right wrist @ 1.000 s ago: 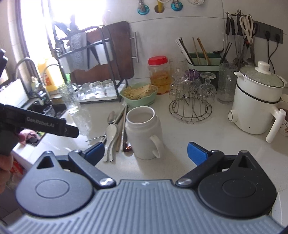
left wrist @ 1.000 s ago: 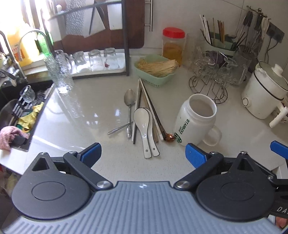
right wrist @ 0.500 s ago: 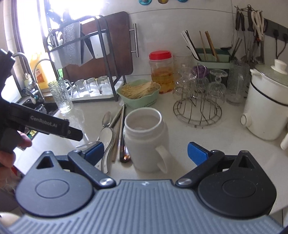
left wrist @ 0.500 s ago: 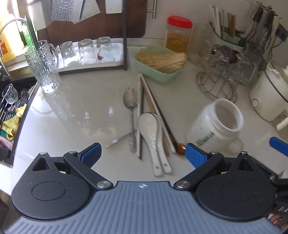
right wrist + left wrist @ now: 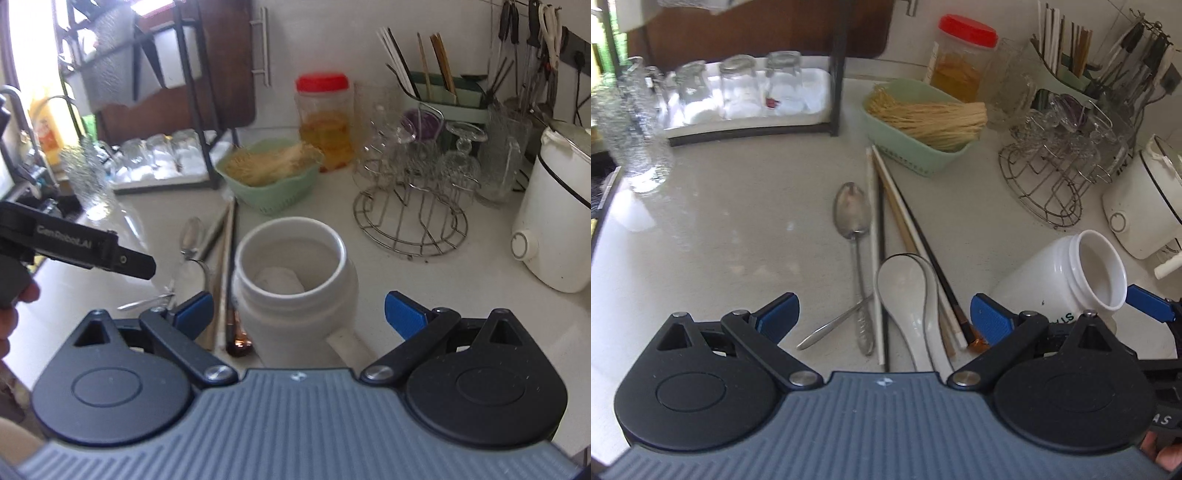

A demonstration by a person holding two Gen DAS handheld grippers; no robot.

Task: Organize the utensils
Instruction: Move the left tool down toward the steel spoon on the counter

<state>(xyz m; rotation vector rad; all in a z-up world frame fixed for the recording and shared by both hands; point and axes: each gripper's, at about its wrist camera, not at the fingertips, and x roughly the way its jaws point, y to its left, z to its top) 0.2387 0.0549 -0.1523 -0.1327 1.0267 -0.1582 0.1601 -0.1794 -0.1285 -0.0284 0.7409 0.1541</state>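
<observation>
utensils not yet gathered, mug empty

the white mug [image 5: 295,284] stands on the counter [image 5: 720,221] with only a pale glint inside; beside it lie the white spoons [image 5: 905,291], metal spoon [image 5: 851,214] and chopsticks [image 5: 882,236], none picked up, so the sorting looks barely begun. the left gripper [image 5: 884,314] hovers released over the pile; the right gripper [image 5: 299,314] is spread wide around the mug, holding nothing. only the right view shows the mug's inside and handle; the left view shows the whole pile
</observation>
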